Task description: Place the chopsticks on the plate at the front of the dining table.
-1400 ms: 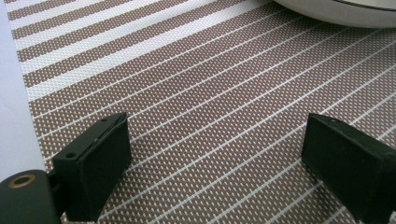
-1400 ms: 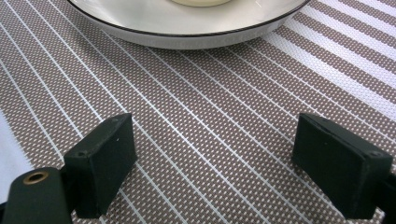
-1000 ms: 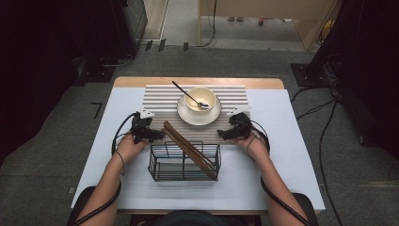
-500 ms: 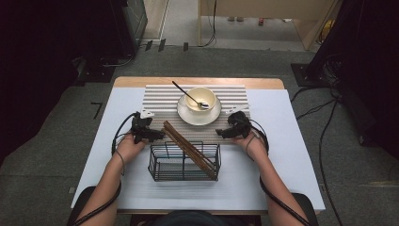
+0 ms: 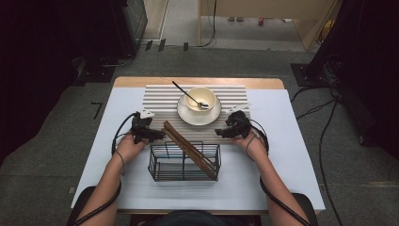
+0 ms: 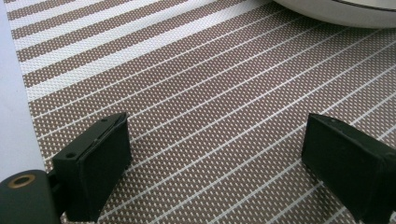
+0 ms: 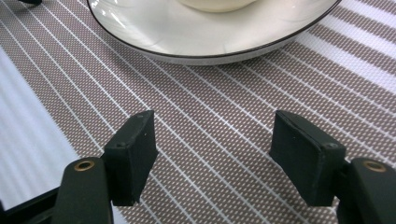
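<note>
While a cream bowl [image 5: 201,98] sits on its saucer [image 5: 188,116] at the middle of a striped placemat [image 5: 155,96], a dark spoon [image 5: 187,96] rests in it, handle angled up to the left. Just beside the saucer's near-right rim, the right gripper [image 5: 222,132] rests over the mat, its 2 jaws having just been closing, with nothing between them and a broad gap left. Across the mat, the left gripper [image 5: 159,135] holds its jaws wide and empty, close to 1 bundle of brown chopsticks [image 5: 188,148] leaning out of a black wire basket [image 5: 162,170]. A likely risk: a jaw nudging the saucer rim could jolt the bowl and tip the spoon out; the left could topple the chopsticks.
</note>
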A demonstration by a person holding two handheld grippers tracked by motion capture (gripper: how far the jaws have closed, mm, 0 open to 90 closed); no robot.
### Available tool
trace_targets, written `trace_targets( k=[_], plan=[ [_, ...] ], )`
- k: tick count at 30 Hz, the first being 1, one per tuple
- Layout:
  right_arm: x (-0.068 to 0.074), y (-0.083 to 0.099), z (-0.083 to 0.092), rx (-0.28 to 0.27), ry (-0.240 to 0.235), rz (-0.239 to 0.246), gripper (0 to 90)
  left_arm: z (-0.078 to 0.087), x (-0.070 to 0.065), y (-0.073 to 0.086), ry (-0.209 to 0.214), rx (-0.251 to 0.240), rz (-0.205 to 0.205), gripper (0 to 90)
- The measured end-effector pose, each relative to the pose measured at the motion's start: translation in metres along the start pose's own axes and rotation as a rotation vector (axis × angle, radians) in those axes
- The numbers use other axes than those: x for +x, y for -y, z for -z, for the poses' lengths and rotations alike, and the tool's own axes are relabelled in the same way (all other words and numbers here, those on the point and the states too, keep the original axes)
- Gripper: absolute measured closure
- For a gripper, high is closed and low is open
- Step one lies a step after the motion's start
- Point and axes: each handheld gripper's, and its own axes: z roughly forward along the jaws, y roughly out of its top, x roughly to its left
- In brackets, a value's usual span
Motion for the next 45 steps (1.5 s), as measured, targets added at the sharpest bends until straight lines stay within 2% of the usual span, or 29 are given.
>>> trace_targets(
  k=[8, 17, 25, 45],
  plan=[
    [0.004, -0.002, 0.002, 0.003, -0.006, 0.042, 31.5, 0.0, 0.0, 0.0, 0.0, 0.0, 0.0, 8.5],
    [0.009, -0.004, 0.005, 0.003, -0.013, 0.054, 31.6, 0.0, 0.0, 0.0, 0.001, 0.0, 0.0, 8.5],
    [0.011, -0.005, 0.006, 0.007, -0.019, 0.044, 31.6, 0.0, 0.0, 0.0, 0.0, 0.0, 0.0, 8.5],
    [0.018, -0.007, 0.012, 0.019, -0.02, 0.069, 33.5, 0.0, 0.0, 0.0, 0.0, 0.0, 0.001, 8.5]
  ],
)
